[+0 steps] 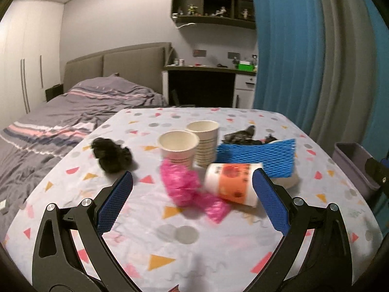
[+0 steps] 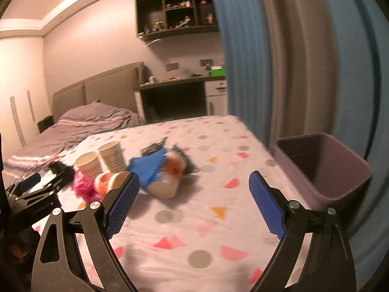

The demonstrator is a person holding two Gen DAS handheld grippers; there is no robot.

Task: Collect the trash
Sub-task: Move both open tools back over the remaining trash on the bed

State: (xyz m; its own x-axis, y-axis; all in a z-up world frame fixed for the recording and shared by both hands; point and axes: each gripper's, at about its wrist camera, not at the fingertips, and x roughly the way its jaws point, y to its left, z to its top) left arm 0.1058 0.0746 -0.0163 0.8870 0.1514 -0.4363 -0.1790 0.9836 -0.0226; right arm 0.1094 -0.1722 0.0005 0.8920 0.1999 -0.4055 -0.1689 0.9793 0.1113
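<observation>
Now, left wrist view: two paper cups (image 1: 189, 143) stand upright side by side at mid-counter (image 1: 150, 241), a dark crumpled wad (image 1: 111, 154) well off to their left.
Clutter ahead: pink crinkled wrap (image 1: 187, 189) lies in front of the cups, an orange-and-white cup (image 1: 232, 183) on its side just right of it, blue foam netting (image 1: 257, 155) and black plastic (image 1: 245, 135) behind.
Left tongs (image 1: 193, 186): spread wide, holding nothing, hovering with the pink wrap and the tipped cup between the pads.
Bin (image 1: 352, 163): only a corner shows past the counter's right edge.

Right wrist view: same heap, badly smeared by blur; blue netting (image 2: 148, 168) sits on an orange-white item (image 2: 170, 175) I can't make out.
Right tongs (image 2: 194, 182): wide apart and empty, the heap ahead and left of the left pad.
Bin (image 2: 340, 170): purple, open, just beside the counter's right edge, near the right pad.
Far left: the other tongs (image 2: 36, 185) poke in, partly cut off.
</observation>
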